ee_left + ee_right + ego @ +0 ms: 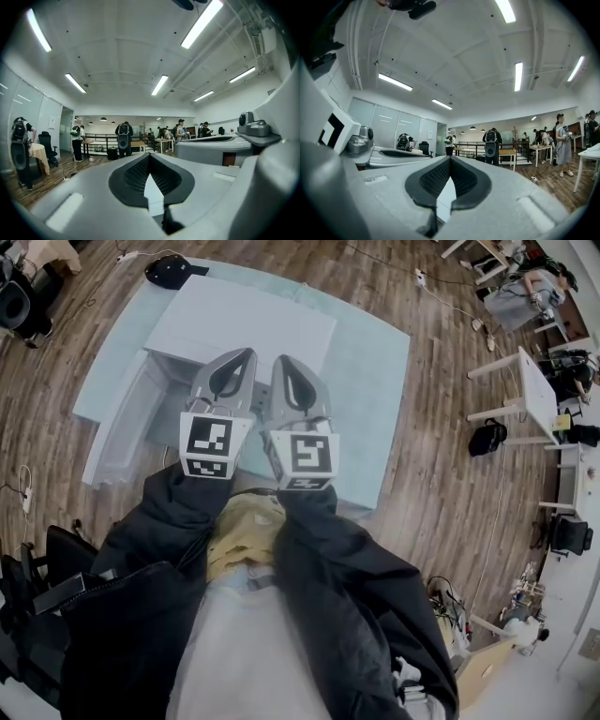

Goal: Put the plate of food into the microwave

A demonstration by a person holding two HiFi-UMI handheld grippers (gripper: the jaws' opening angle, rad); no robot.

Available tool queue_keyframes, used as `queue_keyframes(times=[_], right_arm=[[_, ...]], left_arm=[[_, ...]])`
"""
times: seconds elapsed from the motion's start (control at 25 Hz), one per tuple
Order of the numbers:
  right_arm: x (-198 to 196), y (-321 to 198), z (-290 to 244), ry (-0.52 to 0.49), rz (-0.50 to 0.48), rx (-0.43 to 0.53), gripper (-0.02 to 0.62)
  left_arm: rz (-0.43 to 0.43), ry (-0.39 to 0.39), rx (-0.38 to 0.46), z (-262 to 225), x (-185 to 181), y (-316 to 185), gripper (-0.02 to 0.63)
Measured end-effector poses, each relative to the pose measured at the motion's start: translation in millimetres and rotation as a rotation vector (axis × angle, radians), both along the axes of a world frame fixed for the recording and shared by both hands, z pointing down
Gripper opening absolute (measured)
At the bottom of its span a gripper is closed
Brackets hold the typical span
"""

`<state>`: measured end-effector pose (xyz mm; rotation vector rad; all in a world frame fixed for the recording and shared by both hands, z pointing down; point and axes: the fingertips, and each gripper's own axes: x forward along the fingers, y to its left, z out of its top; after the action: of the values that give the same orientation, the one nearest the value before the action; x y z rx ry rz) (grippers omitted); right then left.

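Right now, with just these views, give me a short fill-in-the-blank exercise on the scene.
1. The jaws of the left gripper and the right gripper are both ___.
2. Between their jaws the grippers hold ___.
3. The floor around the table is laid with ___ planks.
Missing words: shut; nothing; wooden.

Head view looks steeply down; both gripper views share the ceiling (117,47).
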<state>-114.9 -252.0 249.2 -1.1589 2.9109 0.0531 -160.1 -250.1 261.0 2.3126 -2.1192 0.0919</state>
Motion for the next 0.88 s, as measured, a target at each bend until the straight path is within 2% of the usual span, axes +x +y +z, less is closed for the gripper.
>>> queue_keyframes(times=[0.88], right_arm=[[12.1, -6.7, 16.6, 0.009, 0.003, -0.042, -0.006]], left_arm=[[-0.032, 0.004, -0.035, 14.6, 7.9, 3.4, 0.002]])
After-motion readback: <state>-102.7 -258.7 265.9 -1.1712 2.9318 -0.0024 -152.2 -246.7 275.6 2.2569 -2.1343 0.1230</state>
